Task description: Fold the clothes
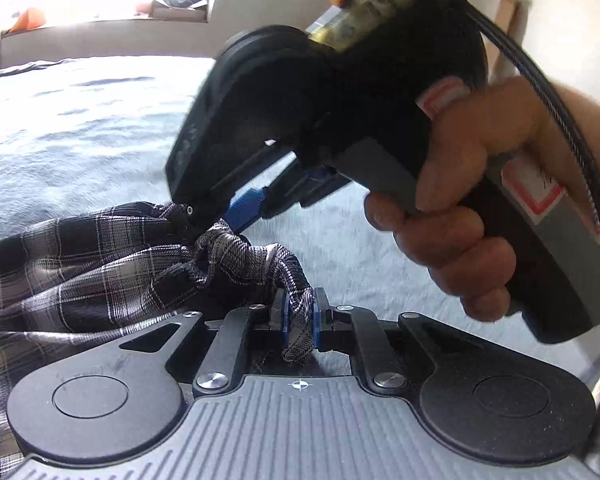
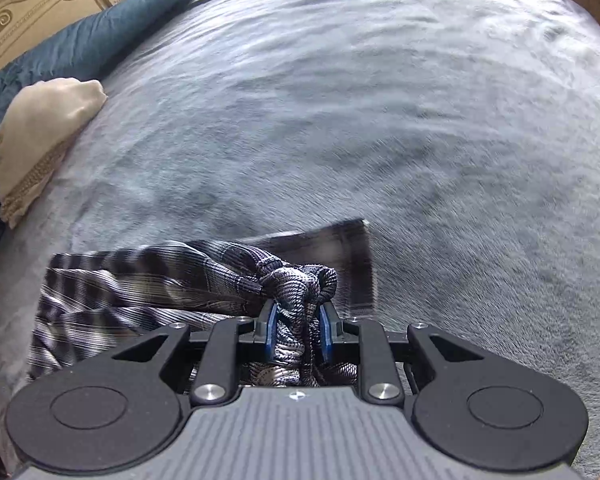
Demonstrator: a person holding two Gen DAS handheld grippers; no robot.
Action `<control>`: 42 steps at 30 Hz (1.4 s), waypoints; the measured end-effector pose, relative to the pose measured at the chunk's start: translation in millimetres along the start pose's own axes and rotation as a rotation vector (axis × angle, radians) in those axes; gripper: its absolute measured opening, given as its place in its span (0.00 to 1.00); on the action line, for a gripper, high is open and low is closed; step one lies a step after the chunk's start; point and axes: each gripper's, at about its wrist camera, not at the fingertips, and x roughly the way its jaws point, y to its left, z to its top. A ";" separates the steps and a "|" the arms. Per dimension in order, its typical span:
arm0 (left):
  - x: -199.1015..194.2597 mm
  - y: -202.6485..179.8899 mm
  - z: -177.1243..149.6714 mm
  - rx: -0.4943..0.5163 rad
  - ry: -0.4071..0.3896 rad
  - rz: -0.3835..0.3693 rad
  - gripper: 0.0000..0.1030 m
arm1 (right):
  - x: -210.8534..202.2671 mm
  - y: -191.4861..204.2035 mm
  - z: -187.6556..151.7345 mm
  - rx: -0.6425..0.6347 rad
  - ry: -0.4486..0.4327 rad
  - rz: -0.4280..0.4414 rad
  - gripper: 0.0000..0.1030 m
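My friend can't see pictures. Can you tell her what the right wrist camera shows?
The right gripper pinches a bunched handful of dark plaid shirt fabric between its blue pads, above a wide grey-blue fuzzy bedspread. At the far left lie a cream tasselled cushion and a teal pillow.

A grey-blue blanket (image 2: 380, 120) covers the bed beside teal (image 2: 100, 36) and cream pillows (image 2: 40, 128).

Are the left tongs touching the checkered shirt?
Touching. In the left wrist view, the left tongs squeeze a bunched strip of the shirt between their blue pads.
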 end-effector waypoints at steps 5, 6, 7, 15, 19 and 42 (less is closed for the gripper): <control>-7.2 -1.8 -11.9 0.051 0.004 -0.036 0.33 | 14.2 -11.1 -14.1 -0.001 -0.049 -0.052 0.42; -14.2 2.7 -13.8 0.039 0.006 -0.054 0.36 | 13.2 -13.9 -15.6 0.013 -0.062 -0.053 0.44; -21.4 7.3 -15.7 0.026 0.008 -0.071 0.36 | 10.2 -17.1 -16.9 0.036 -0.080 -0.052 0.47; -120.9 52.9 -66.3 -0.166 0.130 -0.159 0.43 | -54.8 3.2 -54.6 0.059 -0.331 0.038 0.47; -175.6 72.6 -92.3 -0.193 0.212 -0.118 0.43 | -27.3 3.8 -74.2 0.068 -0.231 -0.070 0.46; -269.7 327.9 -133.4 -0.744 0.202 0.085 0.55 | 27.1 186.1 -269.6 0.940 -0.087 0.443 0.65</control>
